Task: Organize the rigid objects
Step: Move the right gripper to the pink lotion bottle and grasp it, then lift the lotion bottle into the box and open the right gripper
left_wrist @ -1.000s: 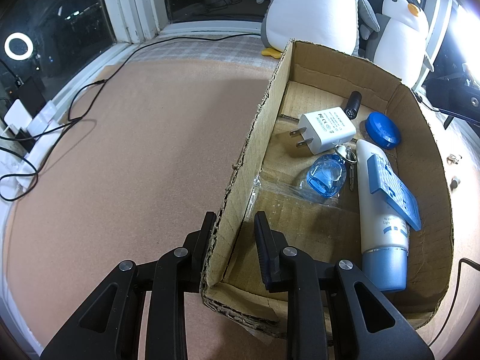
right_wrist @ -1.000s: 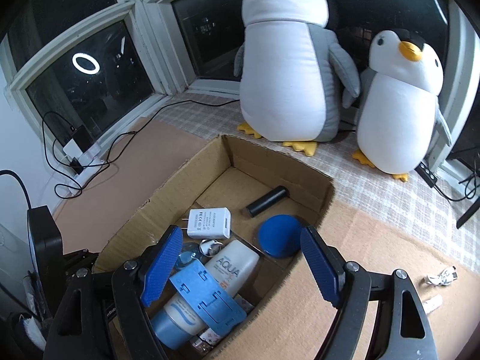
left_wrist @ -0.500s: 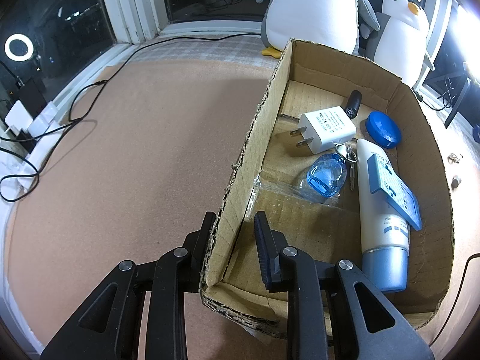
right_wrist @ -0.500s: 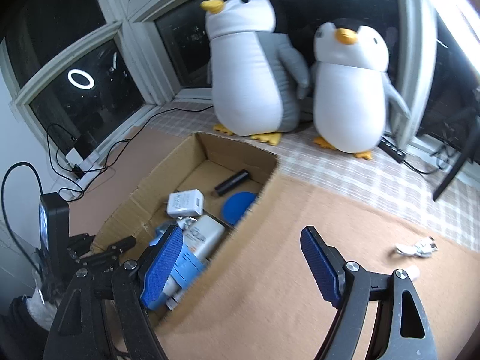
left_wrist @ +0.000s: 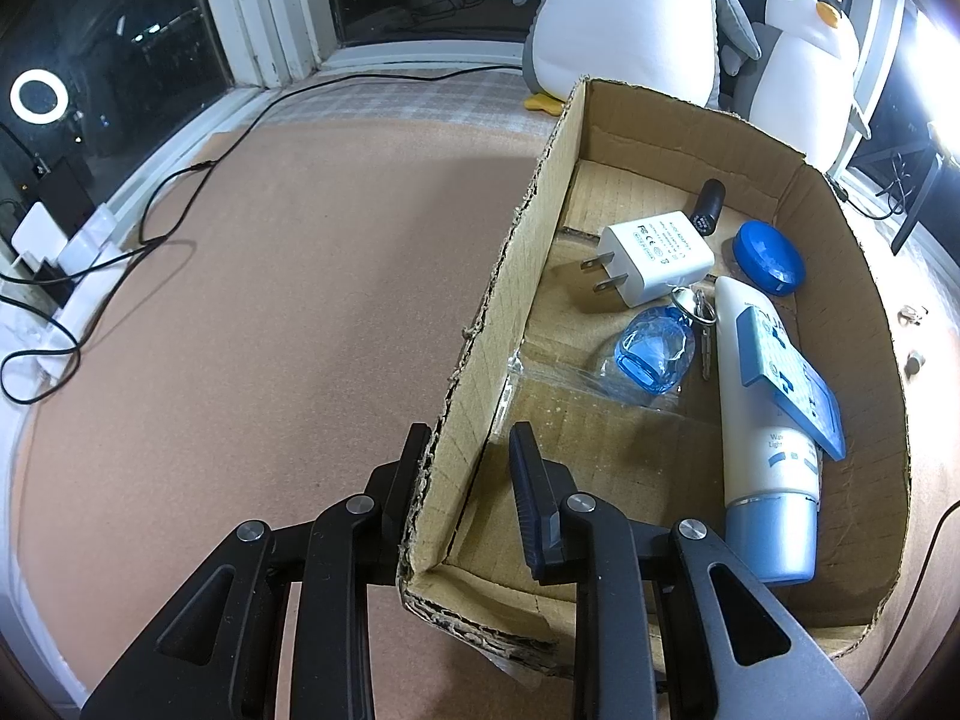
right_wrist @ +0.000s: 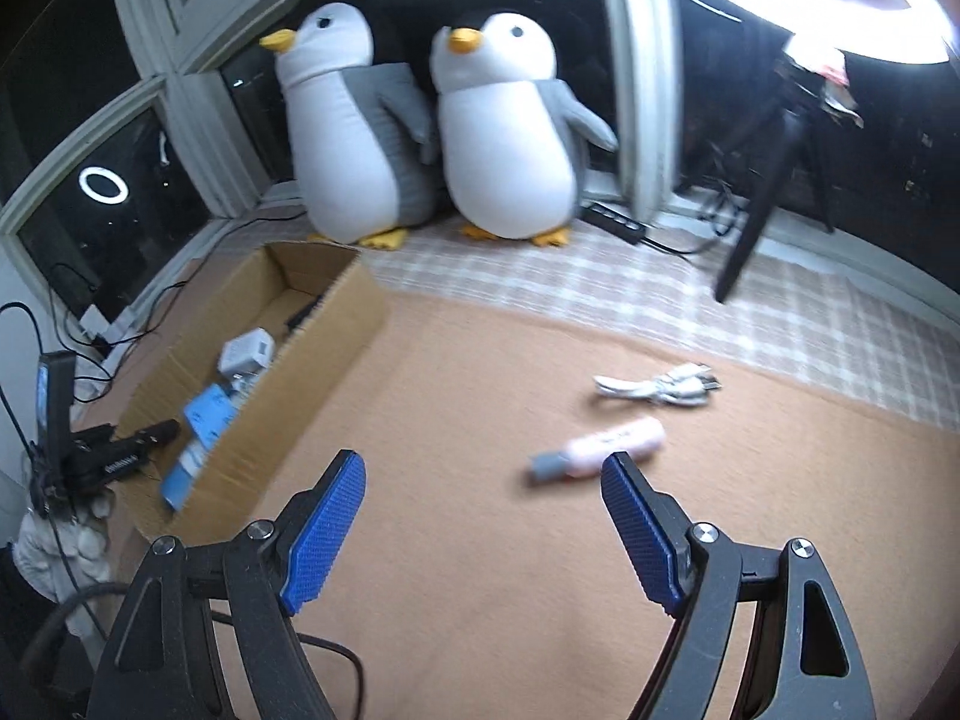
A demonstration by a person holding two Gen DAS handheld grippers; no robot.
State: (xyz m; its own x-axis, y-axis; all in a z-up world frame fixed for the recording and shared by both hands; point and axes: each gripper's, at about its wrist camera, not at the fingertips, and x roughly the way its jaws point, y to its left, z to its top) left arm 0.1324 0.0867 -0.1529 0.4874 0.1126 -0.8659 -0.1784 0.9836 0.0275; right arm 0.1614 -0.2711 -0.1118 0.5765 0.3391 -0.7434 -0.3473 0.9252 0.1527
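Observation:
My left gripper (left_wrist: 471, 450) is shut on the near left wall of the cardboard box (left_wrist: 498, 300), one finger outside and one inside. The box holds a white charger (left_wrist: 654, 261), a blue round lid (left_wrist: 768, 258), a black cylinder (left_wrist: 708, 213), a blue keyring fob (left_wrist: 651, 351), and a white tube (left_wrist: 765, 420) with a blue card (left_wrist: 786, 378) on it. My right gripper (right_wrist: 483, 492) stands open above the tan mat, empty. Just beyond its right finger lies a pink tube with a grey cap (right_wrist: 600, 447). A white bundled cable (right_wrist: 657, 387) lies farther back. The box (right_wrist: 300, 384) is at left.
Two plush penguins (right_wrist: 432, 132) stand at the window behind the box. Cables and a power strip (left_wrist: 54, 276) run along the left sill. A black tripod leg (right_wrist: 756, 216) stands at the back right on the checked cloth.
The right gripper swept right, away from above the box, and now faces the pink tube and the cable on the mat. The left gripper kept its grip on the box wall.

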